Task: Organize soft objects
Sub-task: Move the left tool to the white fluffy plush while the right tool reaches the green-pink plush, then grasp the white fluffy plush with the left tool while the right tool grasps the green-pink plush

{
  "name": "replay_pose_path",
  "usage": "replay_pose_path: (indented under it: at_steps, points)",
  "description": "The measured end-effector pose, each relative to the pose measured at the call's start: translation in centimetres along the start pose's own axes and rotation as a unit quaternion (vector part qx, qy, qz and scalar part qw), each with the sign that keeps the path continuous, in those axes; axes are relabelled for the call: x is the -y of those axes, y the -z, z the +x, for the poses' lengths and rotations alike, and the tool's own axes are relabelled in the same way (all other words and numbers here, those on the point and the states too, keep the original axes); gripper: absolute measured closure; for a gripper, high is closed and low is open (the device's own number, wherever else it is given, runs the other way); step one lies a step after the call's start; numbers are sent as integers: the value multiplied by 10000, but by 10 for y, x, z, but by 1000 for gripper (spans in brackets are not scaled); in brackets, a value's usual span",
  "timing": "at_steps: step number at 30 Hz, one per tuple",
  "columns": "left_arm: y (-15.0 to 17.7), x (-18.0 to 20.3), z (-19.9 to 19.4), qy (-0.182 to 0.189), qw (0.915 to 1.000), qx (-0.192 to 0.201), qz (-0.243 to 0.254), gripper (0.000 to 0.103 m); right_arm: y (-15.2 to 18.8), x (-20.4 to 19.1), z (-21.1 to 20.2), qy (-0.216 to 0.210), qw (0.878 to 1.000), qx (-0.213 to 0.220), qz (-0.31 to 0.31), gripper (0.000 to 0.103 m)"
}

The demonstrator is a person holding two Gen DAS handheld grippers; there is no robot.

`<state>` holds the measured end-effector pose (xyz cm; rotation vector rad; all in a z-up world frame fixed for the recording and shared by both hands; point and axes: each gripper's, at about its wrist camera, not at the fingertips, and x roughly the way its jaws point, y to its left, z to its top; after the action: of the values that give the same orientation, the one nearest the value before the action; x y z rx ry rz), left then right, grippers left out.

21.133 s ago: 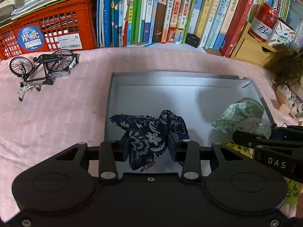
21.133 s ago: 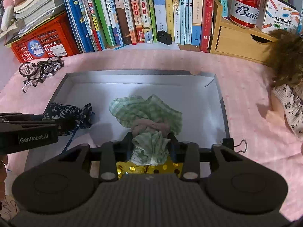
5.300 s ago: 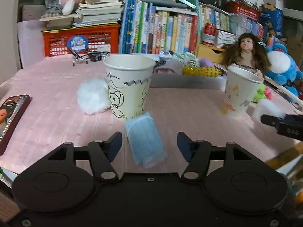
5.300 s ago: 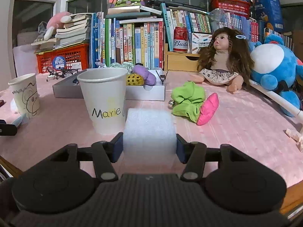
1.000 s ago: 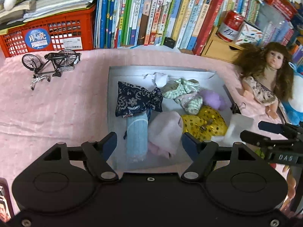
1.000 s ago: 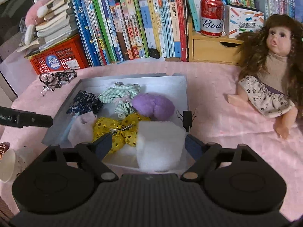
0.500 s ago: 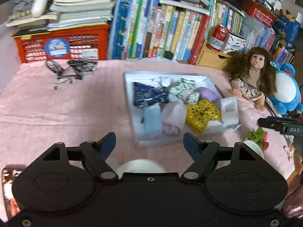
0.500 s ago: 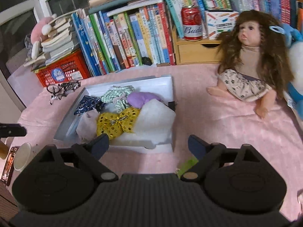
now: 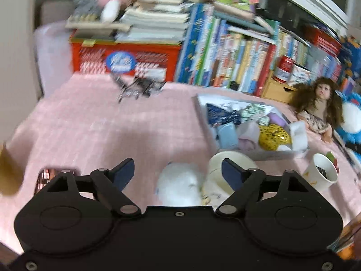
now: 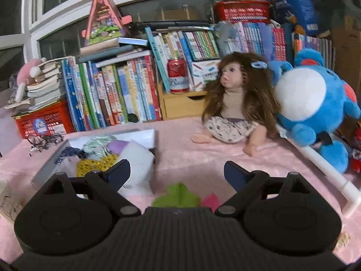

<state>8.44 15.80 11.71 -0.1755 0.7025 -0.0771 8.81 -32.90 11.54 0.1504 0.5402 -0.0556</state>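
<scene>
Your white fluffy pom-pom [image 9: 179,186] lies on the pink tablecloth [image 9: 90,131], touching the doodled paper cup [image 9: 225,180], and it looks round, with no clear long axis. Your left gripper [image 9: 178,172] stands open and empty right over it, so you're between picks; next, lower and close gently. Your right gripper [image 10: 177,172] gapes empty above the crumpled green cloth [image 10: 177,195]. The grey tray [image 9: 200,115], already crowded with soft things, sits beyond
</scene>
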Motion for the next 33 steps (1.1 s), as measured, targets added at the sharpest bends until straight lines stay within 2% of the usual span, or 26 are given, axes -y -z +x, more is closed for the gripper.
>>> replay_pose_path:
  at_steps: [3,6,8,12,15,17,21,23,24,27,33]
  points:
    - [0,-29,14,183,9957,-346,-836,36,6,6,3,70,9999,-94,113,9]
    - [2,-56,32,485,9835,-685,-1601,42,9,11,5,66,9996,-217,190,10]
    - [6,-69,46,554,9755,-840,-1958,43,12,14,8,27,9991,-311,294,10]
    - [14,-82,72,721,9603,-1038,-2488,43,17,25,18,-16,9963,-521,679,12]
    - [16,-80,86,835,9539,-1101,-2665,43,21,31,25,-35,9937,-672,891,13]
    - [17,-78,93,881,9527,-1085,-2700,42,24,34,28,-14,9924,-750,975,14]
    - [19,-70,102,819,9577,-971,-2582,42,29,40,34,29,9899,-851,1130,15]
    - [24,-70,106,868,9549,-990,-2660,48,32,42,36,54,9887,-902,1193,15]
    - [26,-69,107,833,9542,-1006,-2692,59,32,43,37,63,9883,-920,1216,15]
    - [30,-70,107,783,9539,-945,-2739,62,35,46,41,79,9867,-974,1298,15]
    - [32,-65,96,636,9637,-852,-2448,63,37,46,45,46,9856,-1065,1315,16]
